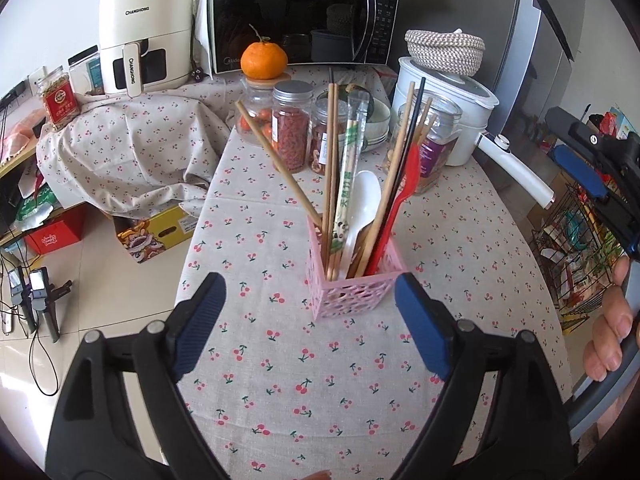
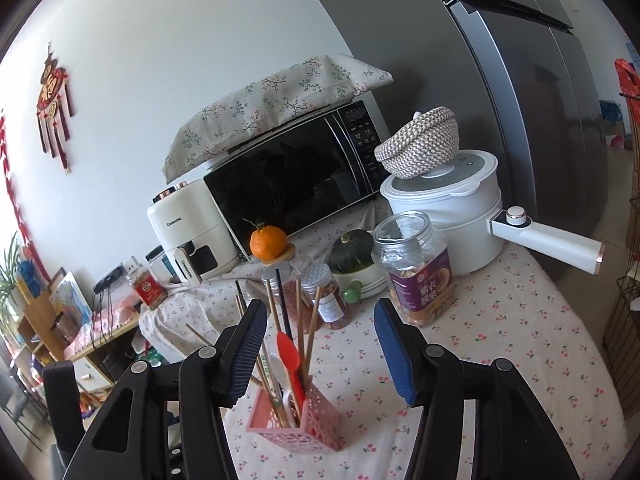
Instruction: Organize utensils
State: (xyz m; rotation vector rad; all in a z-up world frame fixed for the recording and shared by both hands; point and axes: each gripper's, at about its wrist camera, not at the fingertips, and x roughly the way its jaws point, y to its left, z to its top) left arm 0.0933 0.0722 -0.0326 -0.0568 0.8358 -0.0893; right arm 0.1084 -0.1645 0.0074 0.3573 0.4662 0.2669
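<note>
Standing upright in the pink holder (image 1: 354, 280), my utensils have their long axes near vertical and fan outward at the top. The bare chopsticks (image 1: 331, 168) rise straight, one stick (image 1: 276, 164) leans hard left of the holder, and the black pair (image 1: 404, 160) tilts right. A wrapped pair (image 1: 347, 168) shows green printing I cannot read. The white spoon (image 1: 362, 204) and red spoon (image 1: 400, 196) sit bowl-up.

Behind the holder, the cream air fryer (image 1: 146, 32) reads "CHANGHONG" on body and handle; the microwave (image 1: 304, 16) carries a partial "Mide" mark. A purple-labelled jar (image 2: 416, 268) bears Chinese characters. An orange (image 1: 264, 60) sits on a jar lid beyond the holder.

My left gripper (image 1: 308, 328) hangs wide open with nothing in it, just short of the holder, which lies ahead between the two blue pads (image 1: 420, 332). My right gripper (image 2: 320, 352) is likewise spread wide and holding nothing, above and near the holder (image 2: 298, 420), the utensil tops rising between its fingers. The holder rests on the cherry-print cloth (image 1: 320, 392).
</note>
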